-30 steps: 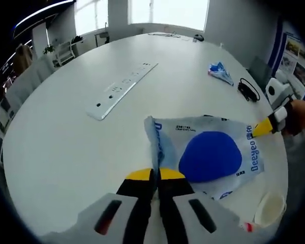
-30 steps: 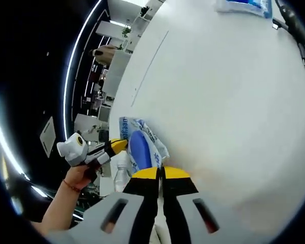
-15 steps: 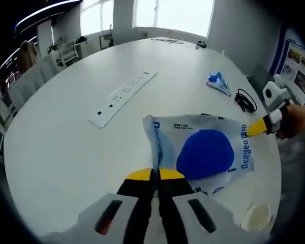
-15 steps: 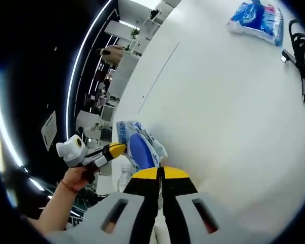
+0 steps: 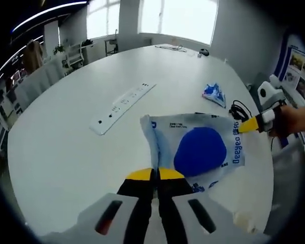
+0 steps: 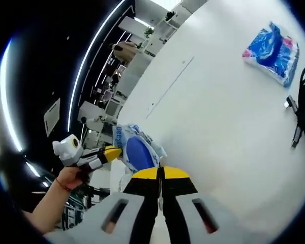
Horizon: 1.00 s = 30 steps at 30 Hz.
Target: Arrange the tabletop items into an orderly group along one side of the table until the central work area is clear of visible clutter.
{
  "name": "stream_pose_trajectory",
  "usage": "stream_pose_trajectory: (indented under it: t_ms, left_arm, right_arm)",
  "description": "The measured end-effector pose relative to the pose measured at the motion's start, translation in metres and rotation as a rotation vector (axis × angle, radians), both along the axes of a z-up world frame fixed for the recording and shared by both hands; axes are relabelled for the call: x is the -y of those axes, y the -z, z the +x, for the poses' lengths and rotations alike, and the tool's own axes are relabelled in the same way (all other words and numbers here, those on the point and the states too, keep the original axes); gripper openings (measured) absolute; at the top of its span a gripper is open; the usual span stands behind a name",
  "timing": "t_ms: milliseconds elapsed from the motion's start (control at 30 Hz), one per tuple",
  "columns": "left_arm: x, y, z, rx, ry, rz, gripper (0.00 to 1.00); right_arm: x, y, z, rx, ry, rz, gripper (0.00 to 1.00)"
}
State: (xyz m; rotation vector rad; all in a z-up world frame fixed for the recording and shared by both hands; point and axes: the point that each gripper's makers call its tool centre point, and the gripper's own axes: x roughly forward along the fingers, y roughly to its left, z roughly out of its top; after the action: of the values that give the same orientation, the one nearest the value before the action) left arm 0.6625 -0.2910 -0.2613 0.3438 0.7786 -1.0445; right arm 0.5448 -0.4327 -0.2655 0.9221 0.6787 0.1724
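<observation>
Looks early on to me: both the left gripper [image 5: 155, 175] and right gripper [image 6: 161, 173] are clamped on the big tissue pack [image 5: 197, 151], held above the table [image 5: 66, 147], while the small blue packet [image 5: 214, 93] and black cable [image 5: 238, 109] sit loose farther right.

Left gripper view faces along table [image 5: 66, 152], right gripper view rolled sideways, both close on shared wipes pack [image 5: 198, 150].

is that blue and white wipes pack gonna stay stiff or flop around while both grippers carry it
Likely floppy: the wipes pack is pinched at opposite edges by the left gripper and right gripper, and its film is wrinkled. It probably sags if either lets go. The glossy film may slip.
</observation>
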Motion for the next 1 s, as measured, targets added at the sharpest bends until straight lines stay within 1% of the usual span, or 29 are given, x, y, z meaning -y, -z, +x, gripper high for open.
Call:
stream_pose_trajectory:
  t_ms: [67, 233, 367, 533, 600, 800, 1000]
  left_arm:
    - [0.001, -0.005, -0.005, 0.006, -0.006, -0.011, 0.00]
    - [0.002, -0.018, -0.013, 0.000, -0.048, -0.045, 0.00]
    - [0.004, -0.028, -0.022, 0.007, -0.060, -0.054, 0.00]
    - [0.005, -0.036, -0.030, 0.003, -0.096, -0.063, 0.00]
    - [0.007, -0.040, -0.035, -0.001, -0.111, -0.079, 0.00]
    - [0.014, -0.051, -0.049, -0.011, -0.147, -0.118, 0.00]
    - [0.021, -0.057, -0.061, -0.023, -0.182, -0.148, 0.00]
  right_arm:
    - [0.004, -0.005, 0.001, 0.011, -0.009, -0.013, 0.00]
    - [0.013, -0.016, 0.003, 0.038, -0.044, -0.046, 0.00]
    - [0.019, -0.028, 0.003, 0.061, -0.066, -0.073, 0.00]
    - [0.023, -0.042, 0.004, 0.087, -0.106, -0.093, 0.00]
    - [0.027, -0.047, 0.004, 0.102, -0.133, -0.122, 0.00]
    - [0.037, -0.064, 0.004, 0.130, -0.176, -0.153, 0.00]
    - [0.047, -0.081, 0.004, 0.159, -0.219, -0.178, 0.00]
